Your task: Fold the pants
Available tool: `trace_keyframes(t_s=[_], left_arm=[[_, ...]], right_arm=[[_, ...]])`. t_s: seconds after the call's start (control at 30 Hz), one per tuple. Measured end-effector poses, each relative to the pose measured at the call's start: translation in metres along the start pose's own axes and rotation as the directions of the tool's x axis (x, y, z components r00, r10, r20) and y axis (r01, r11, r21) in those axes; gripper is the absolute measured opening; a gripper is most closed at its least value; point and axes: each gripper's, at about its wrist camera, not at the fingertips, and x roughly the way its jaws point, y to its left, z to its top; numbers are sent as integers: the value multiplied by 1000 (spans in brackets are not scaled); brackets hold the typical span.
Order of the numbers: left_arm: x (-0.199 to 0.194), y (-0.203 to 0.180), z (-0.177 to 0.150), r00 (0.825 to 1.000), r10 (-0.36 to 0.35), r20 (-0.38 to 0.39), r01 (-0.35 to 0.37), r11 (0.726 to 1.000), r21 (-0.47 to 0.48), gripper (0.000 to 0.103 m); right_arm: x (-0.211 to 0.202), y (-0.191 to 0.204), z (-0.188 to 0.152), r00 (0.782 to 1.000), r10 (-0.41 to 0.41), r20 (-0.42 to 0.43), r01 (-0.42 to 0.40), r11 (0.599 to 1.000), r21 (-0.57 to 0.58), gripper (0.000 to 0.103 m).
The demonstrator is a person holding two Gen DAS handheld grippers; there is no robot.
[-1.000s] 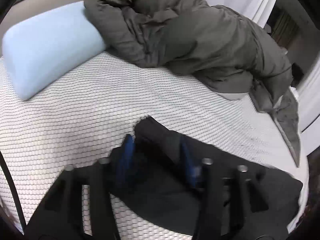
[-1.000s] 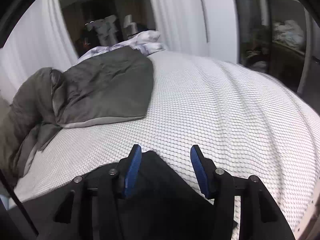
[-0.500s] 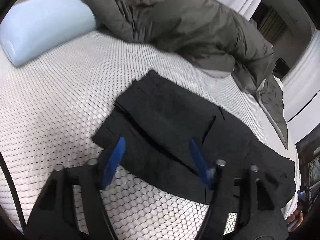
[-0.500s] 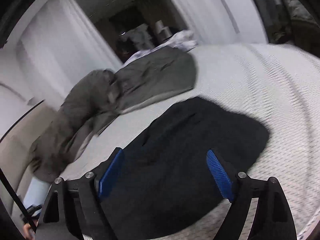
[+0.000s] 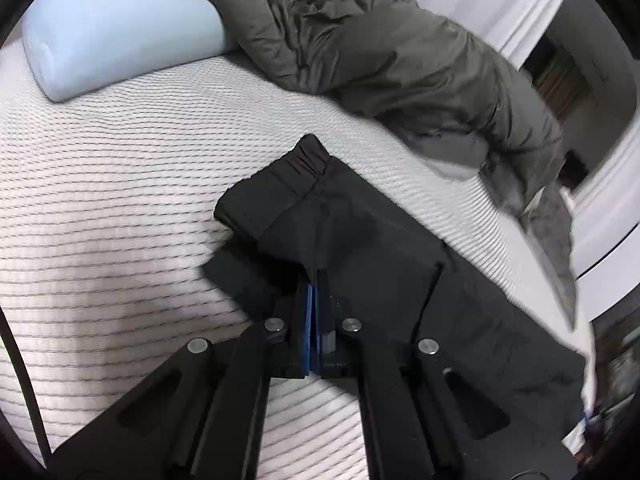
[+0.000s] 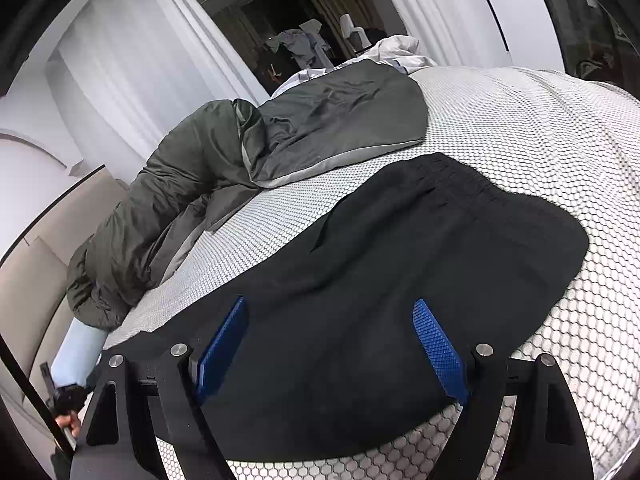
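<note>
Black pants (image 5: 368,248) lie on the white honeycomb-patterned bed, partly folded, with a cuffed end toward the pillow. In the right wrist view the pants (image 6: 420,264) spread flat, with the elastic waistband at the far right. My left gripper (image 5: 316,280) is shut, its blue pads pressed together at the edge of the pants' folded layer; whether cloth is pinched between them is not clear. My right gripper (image 6: 332,316) is open wide above the pants, holding nothing.
A dark olive quilt (image 5: 392,52) lies bunched along the far side of the bed (image 5: 120,168), also shown in the right wrist view (image 6: 224,168). A pale blue pillow (image 5: 120,24) lies at the head. White curtains (image 6: 132,60) and a wardrobe stand beyond.
My left gripper has closed from wide open to shut at the pants' folded edge. My right gripper has lifted and pulled back from the pants, staying open.
</note>
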Motion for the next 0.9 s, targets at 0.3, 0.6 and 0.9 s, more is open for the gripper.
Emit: trace_keyframes(t_s=[0.3,0.6,0.9], left_arm=[[2,1,-17,994,102,-45,-102,995,13,0],[-24,22,-43,996,-10,-84,-3,988,-152,32],[12,15,-37,989,-119,-88,93,963,-252,33]], right_arm=[[-10,-32,-6,999,-17,-29,18,999,51,86],[-39,-111,-8,998,-60,-23,64,966,249,83],[-8,-123,-10,995,-3,-98,32,956,291,61]])
